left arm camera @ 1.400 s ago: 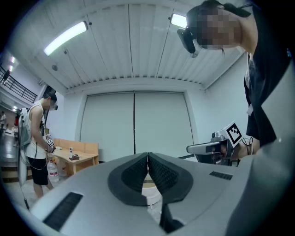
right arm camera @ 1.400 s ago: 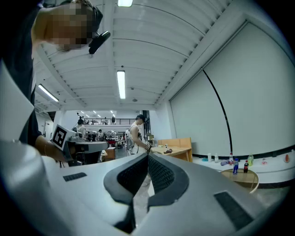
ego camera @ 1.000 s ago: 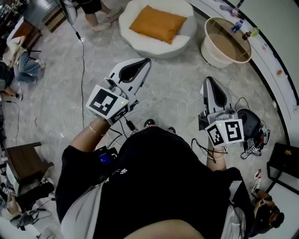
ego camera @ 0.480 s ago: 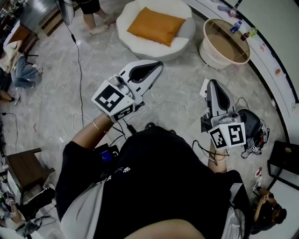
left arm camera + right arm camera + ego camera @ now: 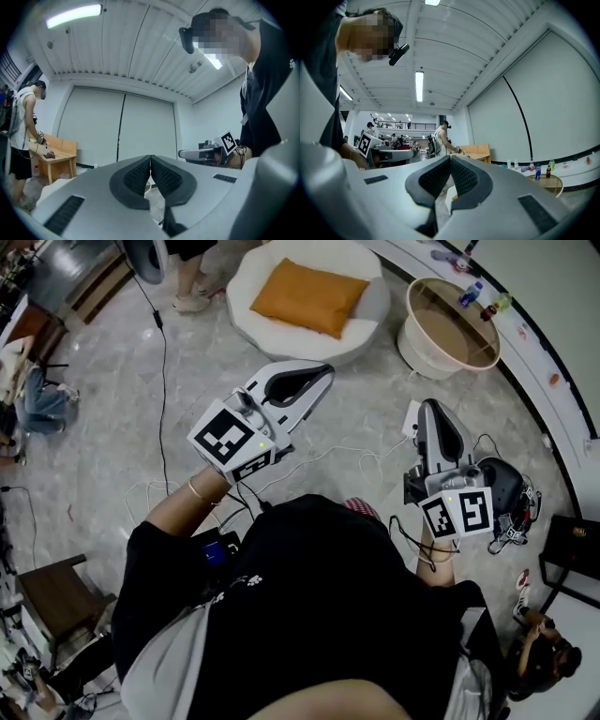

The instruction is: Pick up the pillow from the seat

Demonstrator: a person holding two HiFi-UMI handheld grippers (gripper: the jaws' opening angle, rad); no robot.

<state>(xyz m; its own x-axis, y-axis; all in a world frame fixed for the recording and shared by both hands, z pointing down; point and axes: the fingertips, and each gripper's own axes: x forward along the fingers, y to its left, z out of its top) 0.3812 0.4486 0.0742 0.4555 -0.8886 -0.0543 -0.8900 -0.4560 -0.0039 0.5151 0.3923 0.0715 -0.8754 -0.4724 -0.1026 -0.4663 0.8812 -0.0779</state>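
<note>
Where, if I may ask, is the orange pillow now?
In the head view, top centre, the pillow lies on the white seat, left of the round table.
</note>
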